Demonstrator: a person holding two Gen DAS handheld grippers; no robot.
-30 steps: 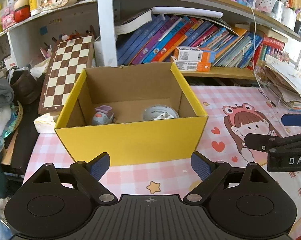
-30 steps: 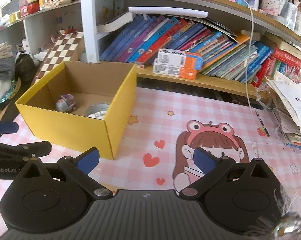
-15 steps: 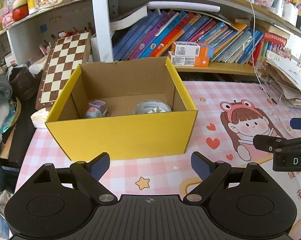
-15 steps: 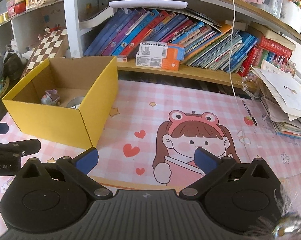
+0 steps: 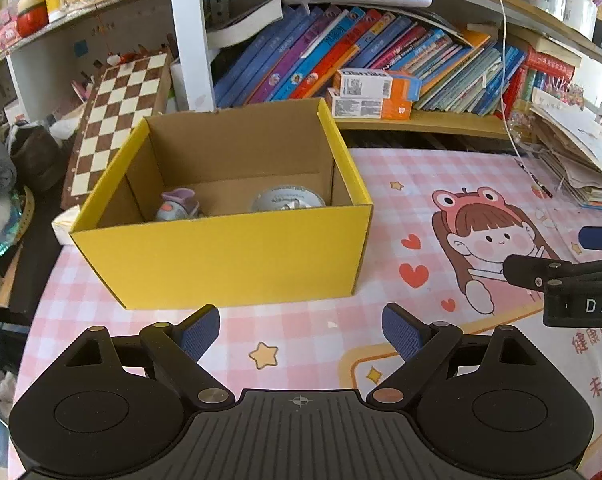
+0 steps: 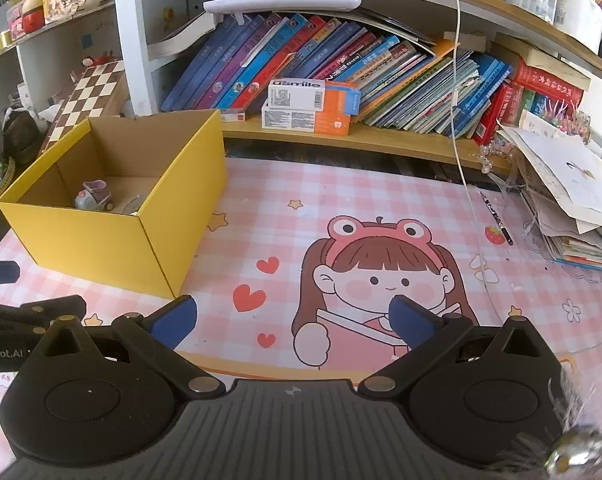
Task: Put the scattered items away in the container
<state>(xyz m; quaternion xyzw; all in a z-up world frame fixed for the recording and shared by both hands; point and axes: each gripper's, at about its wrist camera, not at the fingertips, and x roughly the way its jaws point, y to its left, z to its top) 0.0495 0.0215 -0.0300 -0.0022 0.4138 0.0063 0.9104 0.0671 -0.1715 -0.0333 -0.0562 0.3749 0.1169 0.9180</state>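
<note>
A yellow cardboard box [image 5: 229,256] [image 6: 101,240] stands on the pink checked mat, open at the top. Inside it lie a small purple toy car [image 5: 177,206] [image 6: 93,197] and a round silver tin [image 5: 287,200], of which the right wrist view shows only an edge. My left gripper [image 5: 301,326] hangs open just in front of the box's near wall, nothing between its blue pads. My right gripper [image 6: 293,318] is open too, over the cartoon girl print, to the right of the box. Each gripper's side shows at the edge of the other's view.
A shelf of slanted books [image 6: 341,72] and two orange-white cartons [image 6: 309,106] run along the back. A chessboard [image 5: 117,116] leans behind the box at the left. A paper stack [image 6: 573,200] and a pen [image 6: 497,220] lie at the right.
Both grippers have drawn back from the box, which looks smaller and farther in both views. Their jaws stay open as before. The box's contents have not moved.
</note>
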